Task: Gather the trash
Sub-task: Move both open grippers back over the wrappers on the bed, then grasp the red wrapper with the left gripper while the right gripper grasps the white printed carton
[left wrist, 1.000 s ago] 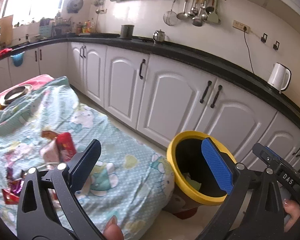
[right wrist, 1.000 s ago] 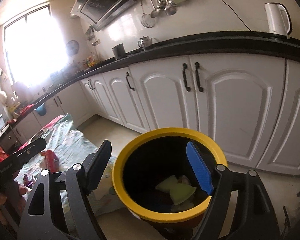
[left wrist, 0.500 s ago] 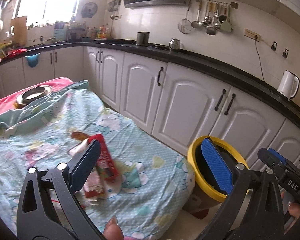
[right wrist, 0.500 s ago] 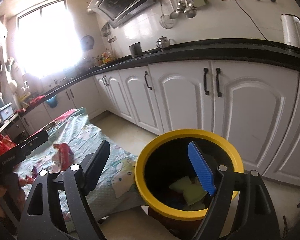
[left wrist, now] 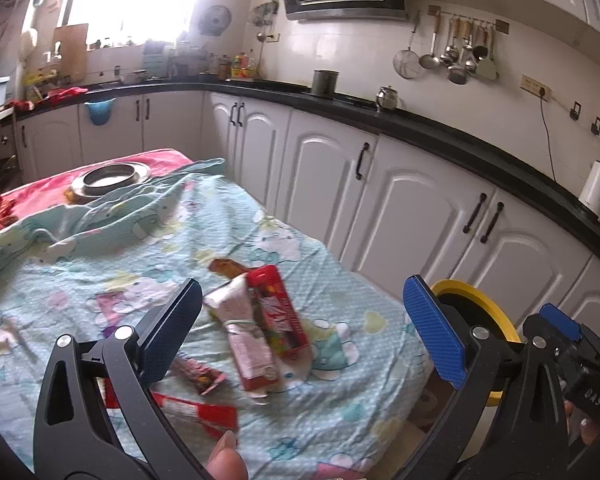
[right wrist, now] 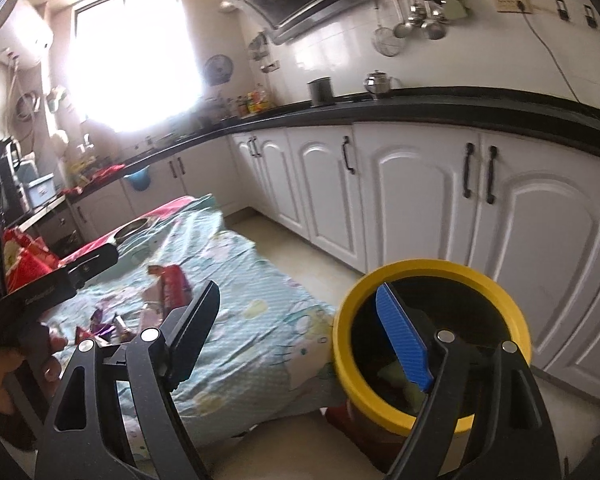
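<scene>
Red and pink foil wrappers overlap on my table; both tools gape empty, so one could slide off mid-pinch.

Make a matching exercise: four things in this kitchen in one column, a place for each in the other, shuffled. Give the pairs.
Things:
1. red wrapper
2. yellow-rimmed bin
3. white kettle
4. metal bowl

Places:
A. on the black countertop
B. on the floor beside the cloth's corner
C. at the far end, on the red cloth
D. on the cartoon-print cloth

Pairs: 1-D, 2-B, 3-A, 4-C
</scene>
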